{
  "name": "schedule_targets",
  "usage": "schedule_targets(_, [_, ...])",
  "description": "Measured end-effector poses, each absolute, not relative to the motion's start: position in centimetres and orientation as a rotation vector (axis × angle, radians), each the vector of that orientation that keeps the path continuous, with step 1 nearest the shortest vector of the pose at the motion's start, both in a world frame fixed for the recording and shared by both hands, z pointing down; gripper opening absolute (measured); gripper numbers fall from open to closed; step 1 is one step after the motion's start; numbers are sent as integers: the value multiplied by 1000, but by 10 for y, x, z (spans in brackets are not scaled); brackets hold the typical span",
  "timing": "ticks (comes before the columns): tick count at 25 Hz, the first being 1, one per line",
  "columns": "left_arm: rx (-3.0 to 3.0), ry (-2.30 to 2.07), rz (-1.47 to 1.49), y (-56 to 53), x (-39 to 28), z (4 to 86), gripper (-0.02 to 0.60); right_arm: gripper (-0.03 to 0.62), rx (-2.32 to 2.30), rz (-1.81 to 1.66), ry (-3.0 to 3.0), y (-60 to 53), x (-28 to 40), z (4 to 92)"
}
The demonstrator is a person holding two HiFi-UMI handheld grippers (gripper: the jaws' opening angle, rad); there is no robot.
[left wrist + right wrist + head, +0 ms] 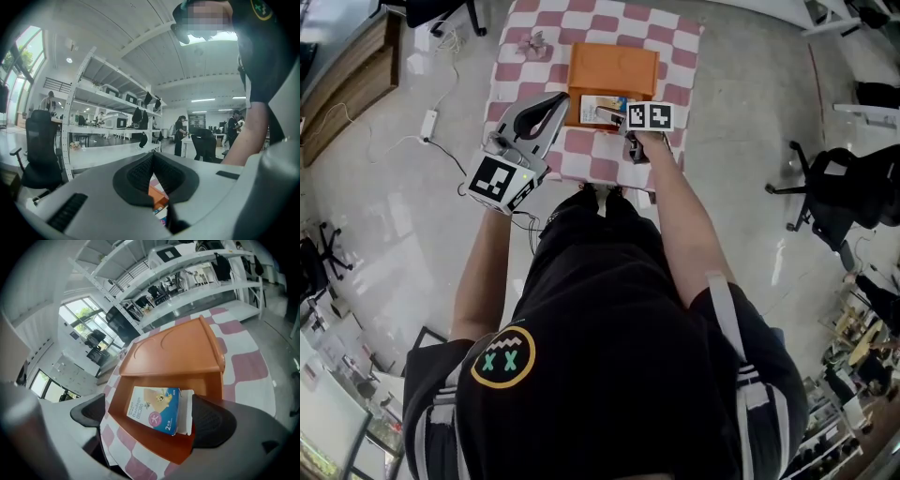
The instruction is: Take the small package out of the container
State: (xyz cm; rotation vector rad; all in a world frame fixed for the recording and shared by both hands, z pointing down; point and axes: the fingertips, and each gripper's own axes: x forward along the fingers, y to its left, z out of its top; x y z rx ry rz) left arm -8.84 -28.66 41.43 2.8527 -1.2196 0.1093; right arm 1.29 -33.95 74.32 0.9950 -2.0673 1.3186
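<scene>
The left claw [555,103] is held at 8 o'clock of the container, raised over the bench [508,89] edge. Its jaws are pressed together on nothing, probably so that it is kept clear of the work, and its forearm is bent forward from the elbow. The orange container [154,446] is seen with its lid [171,350] laid back towards 12 o'clock. The small package [154,409] is thus left exposed, lying flat inside. The right claw [150,415] is presented from 6 o'clock on an outstretched arm. Its jaws are spread wide and set either side of the package, not yet closed on it.
</scene>
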Motion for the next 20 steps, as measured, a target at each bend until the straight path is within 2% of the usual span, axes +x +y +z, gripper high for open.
schedule_targets(20, [2819,-1270,129,-283,-100,417,17,568,770,1620,-1745,-320,-1,781])
